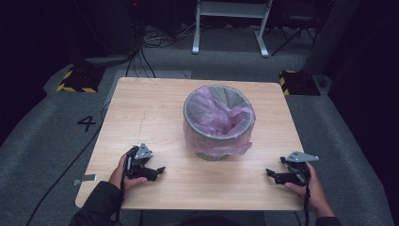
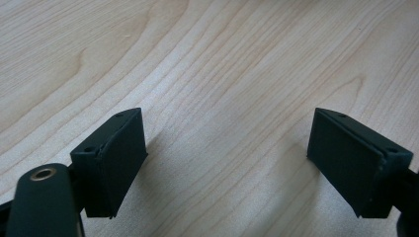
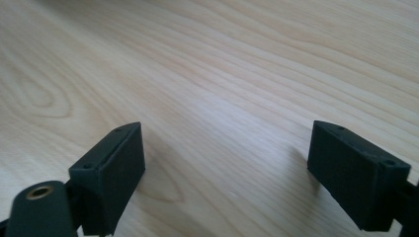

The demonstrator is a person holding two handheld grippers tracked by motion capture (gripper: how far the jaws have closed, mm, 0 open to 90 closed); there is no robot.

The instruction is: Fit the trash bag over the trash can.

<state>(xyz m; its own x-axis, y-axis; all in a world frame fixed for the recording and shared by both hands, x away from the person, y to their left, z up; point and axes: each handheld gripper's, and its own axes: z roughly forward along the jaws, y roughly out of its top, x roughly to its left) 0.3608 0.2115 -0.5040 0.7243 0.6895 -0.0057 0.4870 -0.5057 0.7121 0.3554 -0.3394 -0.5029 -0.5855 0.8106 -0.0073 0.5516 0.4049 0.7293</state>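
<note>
Resting: both my hands lie on the counter (image 1: 141,108), one at each near corner, nothing held.
Left tongs (image 1: 159,171): jaws stand wide apart, only bare wood between them; the left gripper view (image 2: 227,148) shows the same.
Right tongs (image 1: 270,174): jaws also wide apart, with empty wood between them in the right gripper view (image 3: 227,148).
Bin (image 1: 219,123): a small grey bin stands upright in the middle of the counter, between my two hands and well apart from both.
Bag (image 1: 221,115): a thin pink plastic bag lines the bin; its edge is folded over the rim and hangs loose down the outside.
Handling, I judge: the bag is very light, soft and slippery, and it can tear; the bin looks light and may slide or tip.
Where to hold: I would pinch the folded edge at the rim, one side with each tongs, not the loose middle.
</note>
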